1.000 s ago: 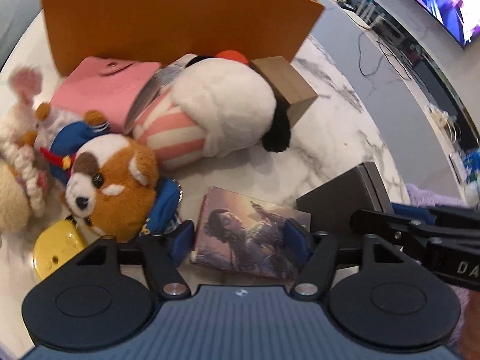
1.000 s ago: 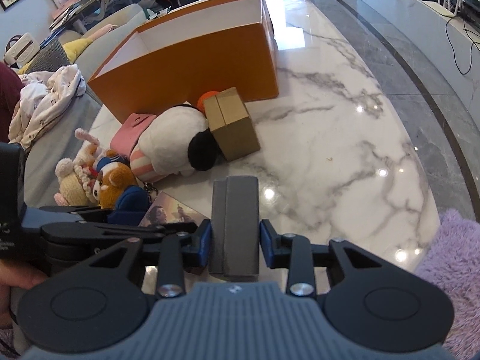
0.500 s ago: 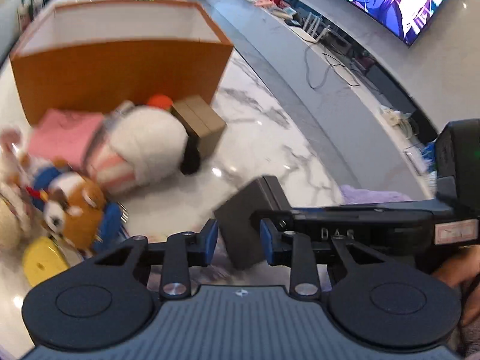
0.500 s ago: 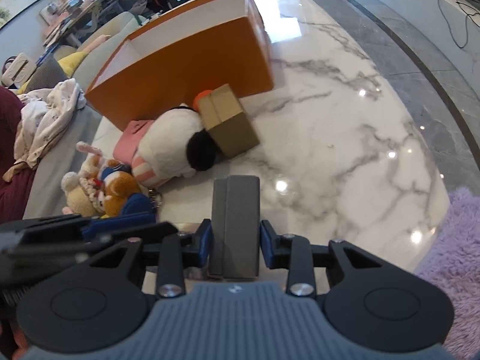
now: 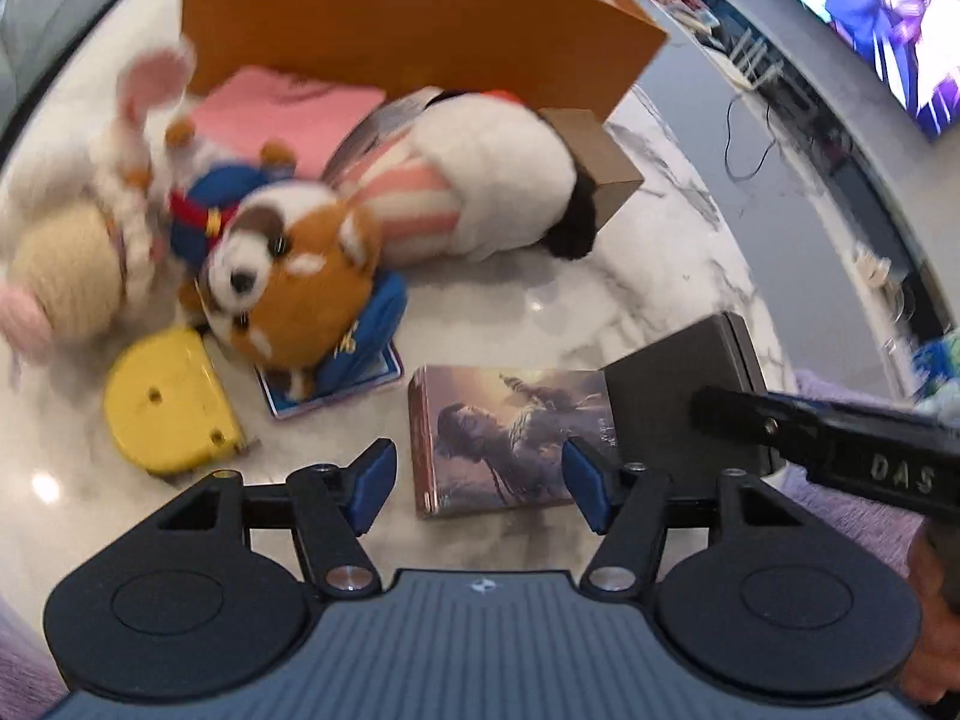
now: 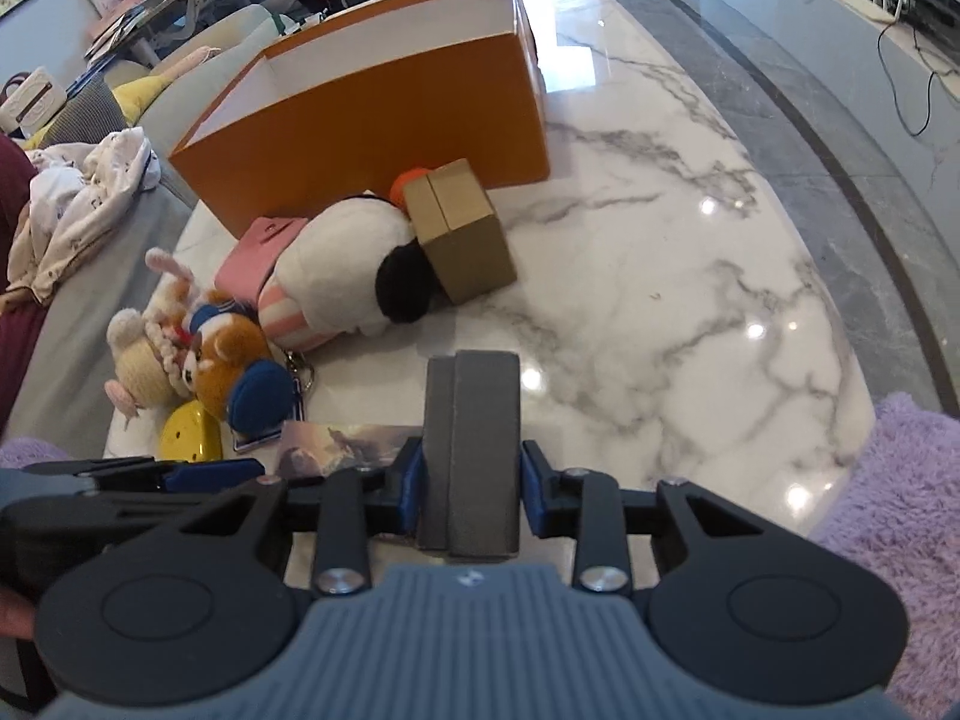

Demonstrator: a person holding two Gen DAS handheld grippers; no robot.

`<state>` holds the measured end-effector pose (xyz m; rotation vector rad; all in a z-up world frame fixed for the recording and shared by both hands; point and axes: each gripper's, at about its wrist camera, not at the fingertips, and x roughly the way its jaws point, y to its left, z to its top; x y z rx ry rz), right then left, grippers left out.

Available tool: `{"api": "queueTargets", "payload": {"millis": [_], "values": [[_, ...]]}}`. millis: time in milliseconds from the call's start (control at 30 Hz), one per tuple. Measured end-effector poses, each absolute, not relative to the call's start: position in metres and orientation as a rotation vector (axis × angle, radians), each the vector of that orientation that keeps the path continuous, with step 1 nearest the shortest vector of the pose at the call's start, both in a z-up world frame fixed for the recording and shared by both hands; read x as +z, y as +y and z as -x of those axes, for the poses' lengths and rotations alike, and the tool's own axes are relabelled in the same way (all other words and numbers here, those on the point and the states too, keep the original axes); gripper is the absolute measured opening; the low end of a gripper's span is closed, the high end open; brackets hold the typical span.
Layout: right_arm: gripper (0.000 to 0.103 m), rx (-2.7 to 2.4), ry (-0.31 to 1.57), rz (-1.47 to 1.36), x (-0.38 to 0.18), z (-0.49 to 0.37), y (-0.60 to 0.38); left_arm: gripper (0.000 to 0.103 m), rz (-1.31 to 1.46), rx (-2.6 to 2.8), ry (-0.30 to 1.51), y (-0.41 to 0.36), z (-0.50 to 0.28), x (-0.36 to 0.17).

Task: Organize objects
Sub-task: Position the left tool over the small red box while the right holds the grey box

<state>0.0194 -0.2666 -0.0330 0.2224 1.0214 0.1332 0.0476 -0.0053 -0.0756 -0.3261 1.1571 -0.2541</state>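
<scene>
Right gripper (image 6: 471, 483) clamped on upright grey box (image 6: 471, 450), pads pressing both sides. Left gripper (image 5: 480, 480) spread wide, jaws just opened again, hovering over picture book (image 5: 510, 438); pads apart from its edges, nothing pinched. Book flat on marble table (image 6: 660, 276), just beside grey box. Further out: yellow case (image 5: 165, 411), red panda plush (image 5: 294, 294), white striped plush (image 5: 474, 180), brown carton (image 6: 462, 228). Behind those, open orange box (image 6: 372, 126), touching the carton.
</scene>
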Motion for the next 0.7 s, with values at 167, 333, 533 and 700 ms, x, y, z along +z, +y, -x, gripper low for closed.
{"api": "queueTargets", "payload": {"millis": [167,333,533,700], "values": [[0.035,0.14,1.021,-0.21,-0.034,-0.017,-0.264,0.075,0.411,-0.274,1.129,-0.001,-0.054,-0.083],[0.036,0.142,1.026,-0.253,-0.035,-0.02,-0.269,0.063,0.427,-0.267,1.114,0.002,-0.054,-0.082],[0.036,0.11,1.006,-0.214,-0.034,-0.02,-0.269,0.055,0.469,-0.332,1.088,-0.003,-0.049,-0.073],[0.037,0.103,1.004,-0.228,-0.034,-0.021,-0.273,0.055,0.451,-0.392,1.001,-0.011,-0.043,-0.043]]}}
